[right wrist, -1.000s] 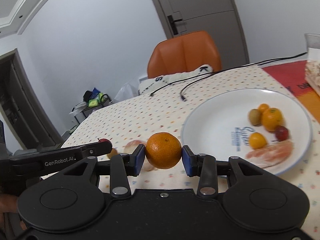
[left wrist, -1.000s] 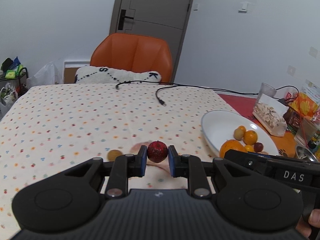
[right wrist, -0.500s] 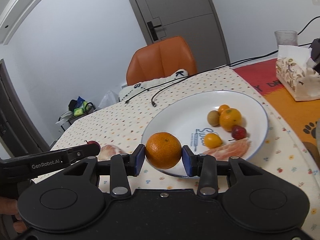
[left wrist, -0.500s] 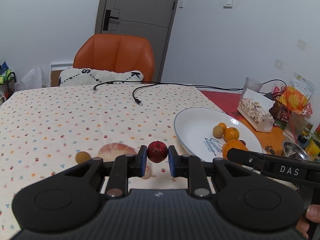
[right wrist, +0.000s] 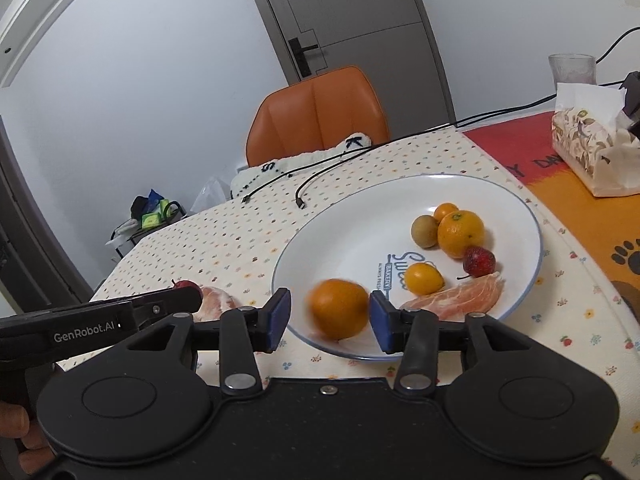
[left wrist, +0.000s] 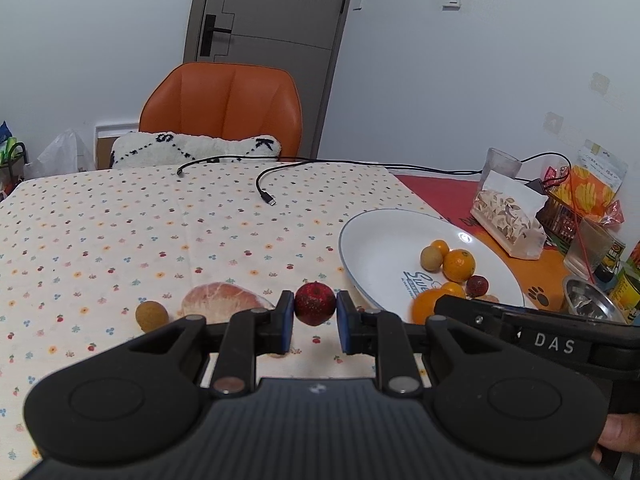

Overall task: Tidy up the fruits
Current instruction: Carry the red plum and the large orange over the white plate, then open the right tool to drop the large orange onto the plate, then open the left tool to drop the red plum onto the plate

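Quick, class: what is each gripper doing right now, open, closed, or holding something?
Left gripper: shut on the small red fruit.
Right gripper: open; the blurred orange sits between its pads, clear of both, over the plate.

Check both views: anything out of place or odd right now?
The round orange fruit is blurred between the open right claw, seemingly dropping at the white plate's rim. A pink peeled citrus segment and small brown fruit lie off-plate on the dotted tablecloth.

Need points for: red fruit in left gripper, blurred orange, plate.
red fruit (left wrist: 315, 304), left wrist view, middle of its skin
orange (right wrist: 339, 314), right wrist view, centre of its blurred body
plate (right wrist: 336, 236), right wrist view, bare white inner surface
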